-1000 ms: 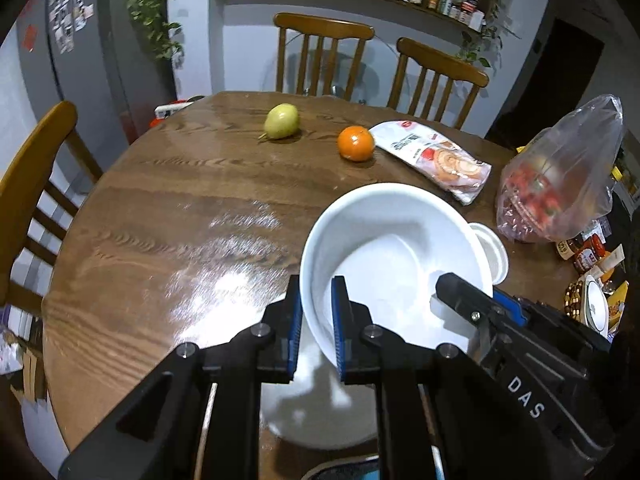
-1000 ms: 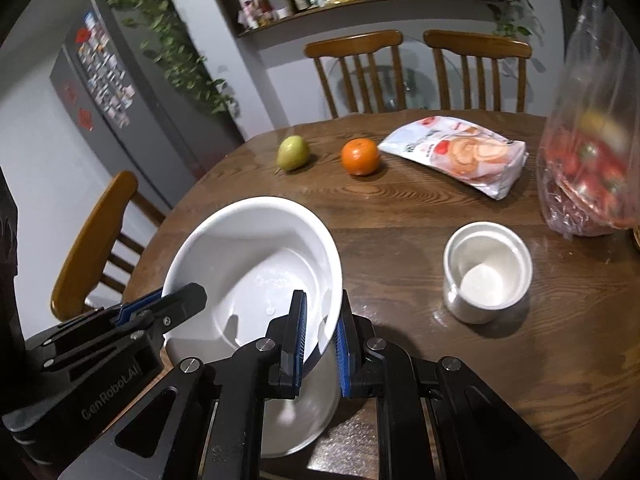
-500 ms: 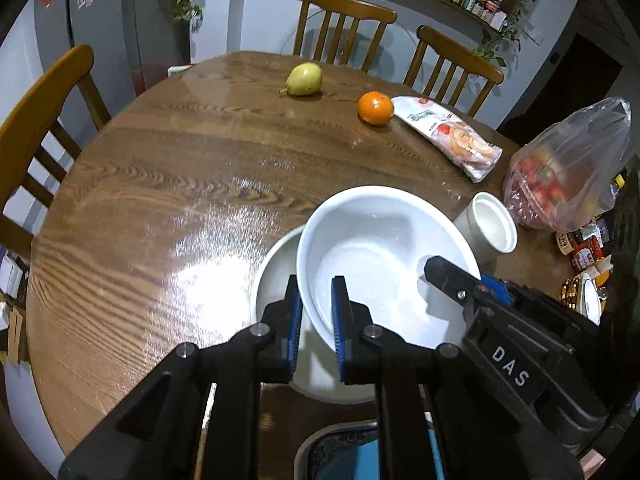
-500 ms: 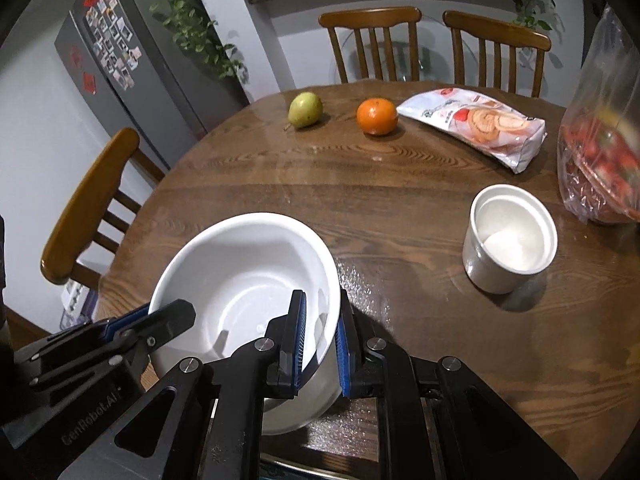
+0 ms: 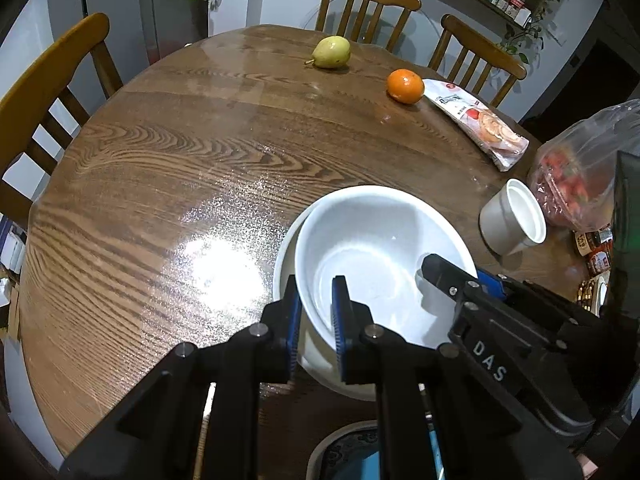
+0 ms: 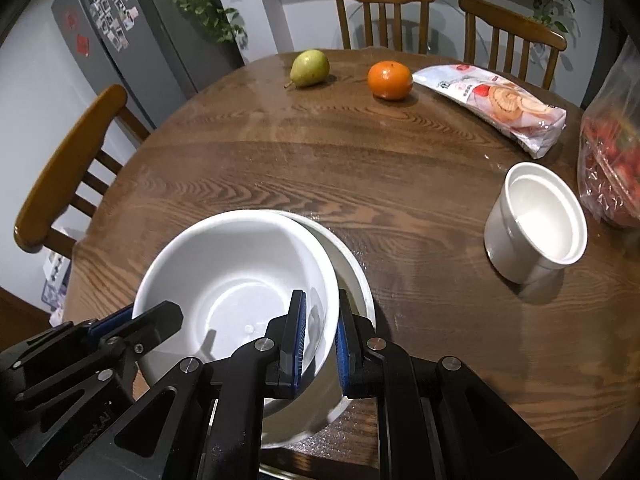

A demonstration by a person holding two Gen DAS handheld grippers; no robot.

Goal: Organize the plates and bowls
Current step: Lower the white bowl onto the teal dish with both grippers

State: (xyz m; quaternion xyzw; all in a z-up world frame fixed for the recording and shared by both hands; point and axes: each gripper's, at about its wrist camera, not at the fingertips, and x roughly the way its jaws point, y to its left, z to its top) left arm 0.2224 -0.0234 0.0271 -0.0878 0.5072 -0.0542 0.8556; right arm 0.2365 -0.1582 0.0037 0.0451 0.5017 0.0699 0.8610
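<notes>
A white bowl (image 5: 376, 248) (image 6: 240, 264) hangs low over the round wooden table (image 5: 180, 160), tilted, partly inside a wider white dish (image 5: 282, 256) (image 6: 356, 276) beneath it. My left gripper (image 5: 316, 308) is shut on the bowl's near left rim, one finger inside and one outside. My right gripper (image 6: 322, 320) is shut on the opposite rim in the same way. Each gripper also shows in the other's view, the right gripper (image 5: 440, 272) and the left gripper (image 6: 160, 316). A small white cup (image 6: 536, 220) stands to the right. Part of a blue patterned plate (image 5: 348, 456) peeks out at the near edge.
A pear (image 5: 332, 52), an orange (image 5: 405, 86) and a snack packet (image 5: 480, 120) lie at the far side. A plastic bag of red fruit (image 5: 580, 184) sits at the right edge. Wooden chairs (image 6: 64, 168) surround the table, with a fridge (image 6: 120, 40) behind.
Both grippers have sunk toward the table with the bowl between them. The bowl now sits lower, closer into the wider white dish beneath.
</notes>
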